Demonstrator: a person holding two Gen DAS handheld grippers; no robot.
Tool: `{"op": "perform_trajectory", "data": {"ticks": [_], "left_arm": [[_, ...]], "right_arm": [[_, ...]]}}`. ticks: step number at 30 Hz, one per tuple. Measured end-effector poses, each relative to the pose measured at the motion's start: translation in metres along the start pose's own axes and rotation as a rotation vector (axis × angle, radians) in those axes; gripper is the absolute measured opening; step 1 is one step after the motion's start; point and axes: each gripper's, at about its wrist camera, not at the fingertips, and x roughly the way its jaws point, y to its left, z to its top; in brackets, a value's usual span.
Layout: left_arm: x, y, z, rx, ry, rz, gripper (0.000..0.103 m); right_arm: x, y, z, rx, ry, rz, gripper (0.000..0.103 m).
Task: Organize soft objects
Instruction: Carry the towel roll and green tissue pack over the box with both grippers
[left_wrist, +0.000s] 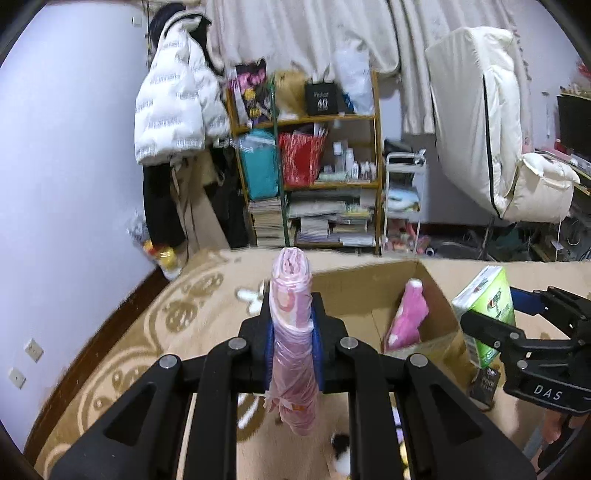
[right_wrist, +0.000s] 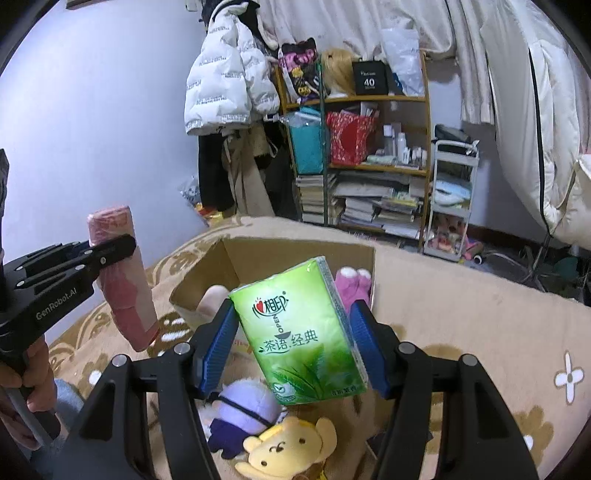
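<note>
Clamping a pink roll of plastic bags (left_wrist: 291, 332) upright, the left gripper (left_wrist: 291, 325) holds it before the cardboard box (left_wrist: 369, 291), likely for dropping inside.

Seen from the right wrist, the right gripper (right_wrist: 295, 332) squeezes a green tissue pack (right_wrist: 299, 332) above the plush toys (right_wrist: 284, 443), short of the box.

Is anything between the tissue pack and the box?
Nothing visible. The right gripper holds the tissue pack above the near rim of the open box; only pink plush lies inside, toward its right corner.
</note>
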Motion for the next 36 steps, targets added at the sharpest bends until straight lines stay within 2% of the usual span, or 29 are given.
{"op": "perform_trajectory", "data": {"ticks": [3,8,17,21,30,36], "left_arm": [[0.004,-0.001,0.004,0.001,-0.023,-0.013,0.016],[0.014,-0.002,0.008,0.038,-0.048,-0.006,0.016],[0.034,0.007,0.013,-0.033,-0.079,-0.090,0.016],[0.044,0.011,0.010,-0.068,-0.070,-0.116,0.016],[0.063,0.016,0.007,-0.115,-0.054,-0.116,0.016],[0.077,0.028,0.005,-0.196,-0.023,-0.142,0.016]], "right_arm": [[0.002,0.000,0.003,0.000,-0.020,-0.014,0.066],[0.000,0.000,0.010,-0.007,-0.101,-0.047,0.066],[0.019,-0.005,0.026,0.016,-0.132,-0.034,0.066],[0.034,-0.014,0.029,0.033,-0.117,-0.022,0.066],[0.058,-0.035,0.029,0.115,-0.060,0.011,0.066],[0.067,-0.039,0.029,0.140,-0.050,0.025,0.066]]}}
